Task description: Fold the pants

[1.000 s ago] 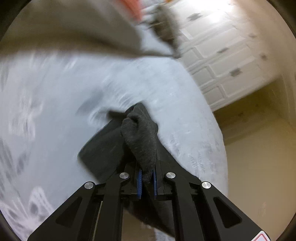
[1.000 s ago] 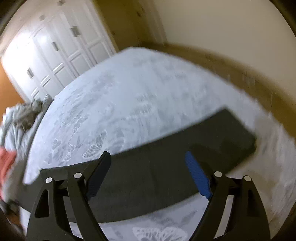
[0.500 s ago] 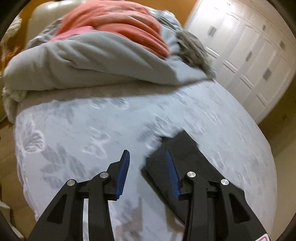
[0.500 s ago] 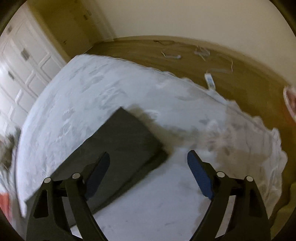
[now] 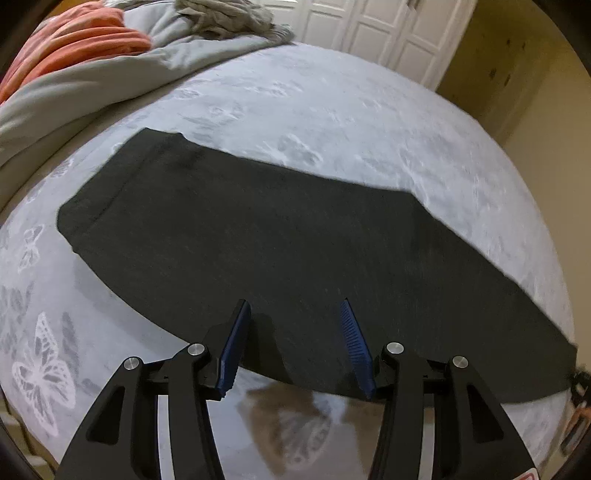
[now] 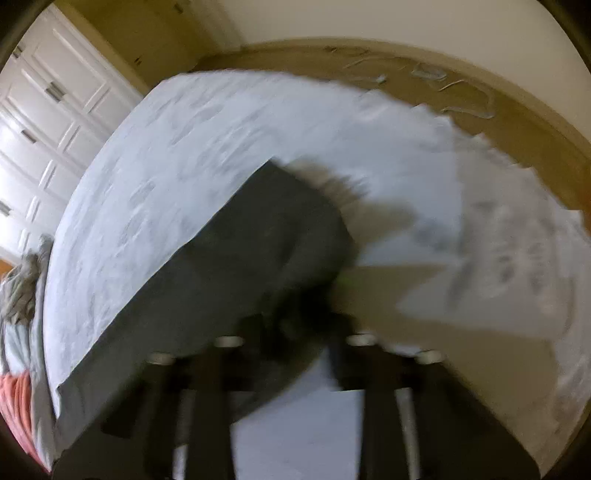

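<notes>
On the bed, from the left wrist view, we see the dark pants lying flat in a long band across the pale butterfly-print sheet. Our left gripper hangs over their near edge, blue pads spread wide, nothing between them. Grey duvet and orange blanket heaped at the far left; white closet doors behind.

Right wrist view — heavily blurred. Pants run from centre to lower left on the sheet. Our right gripper sits at their near end; whether it is spread or pinching cloth, we cannot tell.
</notes>
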The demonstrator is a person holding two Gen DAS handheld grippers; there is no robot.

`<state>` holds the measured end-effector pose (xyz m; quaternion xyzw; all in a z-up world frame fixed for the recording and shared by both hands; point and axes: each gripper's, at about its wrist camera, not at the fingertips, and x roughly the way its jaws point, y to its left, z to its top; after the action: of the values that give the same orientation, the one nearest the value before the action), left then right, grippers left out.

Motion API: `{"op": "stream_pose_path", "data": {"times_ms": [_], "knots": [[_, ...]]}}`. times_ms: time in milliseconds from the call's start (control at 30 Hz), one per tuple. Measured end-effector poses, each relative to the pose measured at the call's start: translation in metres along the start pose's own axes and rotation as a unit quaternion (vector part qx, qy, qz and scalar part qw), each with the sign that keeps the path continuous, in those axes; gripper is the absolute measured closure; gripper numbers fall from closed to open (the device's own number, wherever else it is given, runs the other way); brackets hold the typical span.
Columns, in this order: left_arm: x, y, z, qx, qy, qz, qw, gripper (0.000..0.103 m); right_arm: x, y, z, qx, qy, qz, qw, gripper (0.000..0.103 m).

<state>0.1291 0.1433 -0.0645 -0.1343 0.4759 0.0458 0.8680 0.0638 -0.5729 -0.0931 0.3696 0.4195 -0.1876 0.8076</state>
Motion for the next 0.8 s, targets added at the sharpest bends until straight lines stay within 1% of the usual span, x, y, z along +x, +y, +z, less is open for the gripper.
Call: {"op": "stream_pose_path", "data": {"times_ms": [33, 67, 133, 167, 233, 267, 300, 333, 367, 400, 433, 467, 500, 533, 567, 600, 633, 667, 700, 733, 767, 800], "knots": [[0.001, -0.002, -0.002, 0.003, 0.004, 0.0, 1.0, 0.055, -0.006, 0.004, 0.001, 0.005, -0.007, 0.019, 1.0, 0.092], [0.002, -0.001, -0.002, 0.002, 0.006, -0.001, 1.0, 0.055, -0.021, 0.02, 0.002, -0.003, -0.026, 0.059, 0.998, 0.092], [0.0, 0.004, -0.002, -0.002, 0.005, -0.004, 1.0, 0.055, -0.048, 0.057, -0.002, -0.042, -0.056, 0.122, 0.99, 0.092], [-0.002, 0.005, -0.002, -0.004, 0.003, -0.004, 1.0, 0.055, -0.066, 0.096, -0.012, -0.085, -0.067, 0.175, 0.979, 0.092], [-0.005, 0.007, -0.003, -0.01, 0.001, -0.002, 1.0, 0.055, -0.08, 0.148, -0.035, -0.146, -0.062, 0.229, 0.96, 0.092], [-0.005, 0.009, -0.003, -0.012, 0.001, -0.002, 0.9999, 0.055, -0.084, 0.187, -0.059, -0.194, -0.048, 0.256, 0.946, 0.092], [-0.009, 0.009, -0.004, -0.014, 0.0, -0.003, 0.9999, 0.055, -0.081, 0.214, -0.081, -0.23, -0.031, 0.274, 0.934, 0.092], [-0.009, 0.011, -0.004, -0.016, -0.001, -0.005, 0.9999, 0.055, -0.074, 0.24, -0.104, -0.265, -0.008, 0.286, 0.921, 0.088], [-0.01, 0.012, -0.005, -0.017, -0.001, -0.007, 0.9998, 0.054, -0.058, 0.268, -0.136, -0.308, 0.03, 0.29, 0.906, 0.08], [-0.01, 0.015, -0.005, -0.019, 0.0, -0.01, 0.9998, 0.054, -0.042, 0.287, -0.165, -0.348, 0.06, 0.272, 0.895, 0.072], [-0.01, 0.018, -0.004, -0.022, 0.002, -0.016, 0.9996, 0.053, -0.034, 0.296, -0.183, -0.375, 0.067, 0.249, 0.89, 0.065], [-0.012, 0.022, -0.004, -0.024, 0.002, -0.023, 0.9995, 0.052, -0.03, 0.302, -0.202, -0.407, 0.06, 0.224, 0.884, 0.065], [-0.015, 0.027, -0.004, -0.028, 0.0, -0.026, 0.9993, 0.052, -0.033, 0.303, -0.208, -0.419, 0.048, 0.217, 0.88, 0.065], [-0.017, 0.031, -0.004, -0.032, -0.002, -0.028, 0.9991, 0.052, -0.04, 0.3, -0.208, -0.424, 0.034, 0.213, 0.88, 0.065], [-0.02, 0.036, -0.003, -0.034, -0.005, -0.032, 0.9989, 0.052, -0.051, 0.292, -0.198, -0.414, 0.015, 0.211, 0.885, 0.061], [-0.023, 0.038, -0.004, -0.032, -0.008, -0.033, 0.9989, 0.052, -0.056, 0.285, -0.19, -0.404, 0.007, 0.212, 0.89, 0.056], [-0.024, 0.039, -0.004, -0.027, -0.011, -0.03, 0.9991, 0.052, -0.062, 0.273, -0.181, -0.387, -0.009, 0.209, 0.898, 0.045], [-0.026, 0.038, -0.005, -0.019, -0.016, -0.023, 0.9994, 0.052, -0.067, 0.26, -0.178, -0.377, -0.025, 0.196, 0.905, 0.042], [-0.027, 0.037, -0.006, -0.011, -0.02, -0.015, 0.9996, 0.052, -0.067, 0.255, -0.177, -0.382, -0.027, 0.181, 0.906, 0.042], [-0.028, 0.033, -0.007, -0.002, -0.024, -0.006, 0.9997, 0.052, -0.059, 0.264, -0.177, -0.391, -0.023, 0.17, 0.904, 0.042], [-0.03, 0.026, -0.009, 0.014, -0.031, 0.006, 0.9994, 0.052, -0.055, 0.266, -0.185, -0.408, -0.015, 0.16, 0.899, 0.042], [-0.032, 0.02, -0.01, 0.024, -0.036, 0.011, 0.999, 0.052, -0.051, 0.271, -0.197, -0.427, -0.007, 0.159, 0.89, 0.042]]}}
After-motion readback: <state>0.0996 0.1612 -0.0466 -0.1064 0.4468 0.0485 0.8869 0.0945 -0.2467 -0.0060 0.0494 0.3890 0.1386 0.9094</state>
